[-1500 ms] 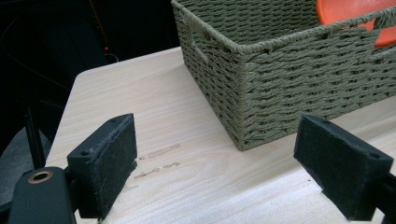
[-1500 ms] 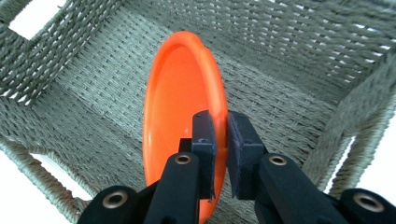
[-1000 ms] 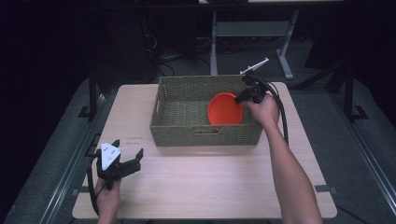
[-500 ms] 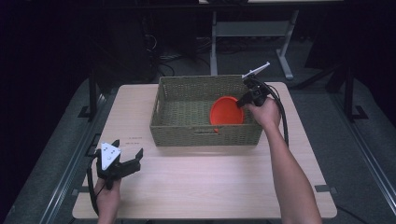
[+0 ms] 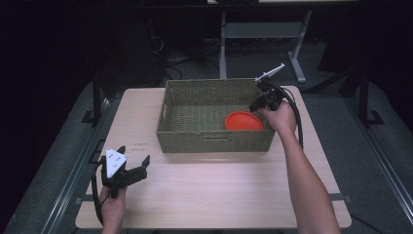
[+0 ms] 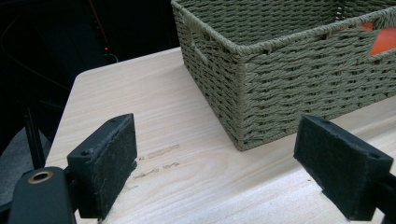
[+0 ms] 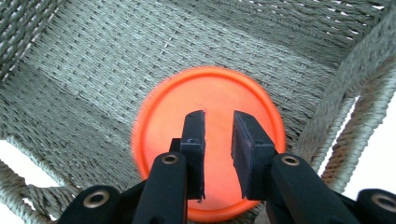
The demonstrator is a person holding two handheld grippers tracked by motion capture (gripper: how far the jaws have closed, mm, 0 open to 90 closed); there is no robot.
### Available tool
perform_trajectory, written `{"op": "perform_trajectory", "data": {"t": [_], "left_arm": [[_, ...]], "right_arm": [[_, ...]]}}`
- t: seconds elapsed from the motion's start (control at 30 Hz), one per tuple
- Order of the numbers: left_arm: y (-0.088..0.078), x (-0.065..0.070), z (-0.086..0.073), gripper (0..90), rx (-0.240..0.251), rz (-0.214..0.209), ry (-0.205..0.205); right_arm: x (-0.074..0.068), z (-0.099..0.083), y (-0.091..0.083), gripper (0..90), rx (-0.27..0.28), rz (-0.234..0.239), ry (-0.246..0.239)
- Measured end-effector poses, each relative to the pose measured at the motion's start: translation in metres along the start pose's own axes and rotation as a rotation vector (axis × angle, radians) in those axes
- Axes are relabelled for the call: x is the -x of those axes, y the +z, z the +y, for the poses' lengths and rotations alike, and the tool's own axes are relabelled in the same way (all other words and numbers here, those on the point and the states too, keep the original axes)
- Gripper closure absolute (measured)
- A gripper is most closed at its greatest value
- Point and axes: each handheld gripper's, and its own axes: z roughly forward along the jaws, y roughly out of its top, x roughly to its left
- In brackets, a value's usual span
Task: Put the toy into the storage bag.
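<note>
Orange disc (image 7: 208, 140) flat in woven basket (image 5: 214, 139); right tool (image 7: 218, 122) above it, jaws slightly parted, gripping nothing. Left tool (image 6: 219, 154) spread wide, idle over surface (image 6: 159, 130). Judged step: placing done; next, lift right tool clear.

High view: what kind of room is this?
Probably a lab or workshop set up for recording. A lone wooden table stands in a dark room, with loose cables and a metal stand behind it.

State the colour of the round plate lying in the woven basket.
Orange: the plate shows best in the right gripper view.
</note>
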Motion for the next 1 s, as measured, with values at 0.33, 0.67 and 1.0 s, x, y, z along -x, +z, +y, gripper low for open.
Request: {"op": "perform_trajectory", "data": {"t": [0.33,0.67,1.0], "left_arm": [[0.0,0.0,0.0,12.8,-0.003,0.003,-0.002],[0.002,0.0,0.0,12.7,-0.005,0.008,-0.007],[0.002,0.001,0.001,12.8,-0.007,0.001,-0.001]], "right_arm": [[-0.007,0.0,-0.003,69.2,0.013,0.021,-0.027],[-0.006,-0.001,-0.008,64.5,0.03,0.064,-0.045],[-0.005,-0.006,-0.014,53.2,0.068,0.108,-0.043]]}}
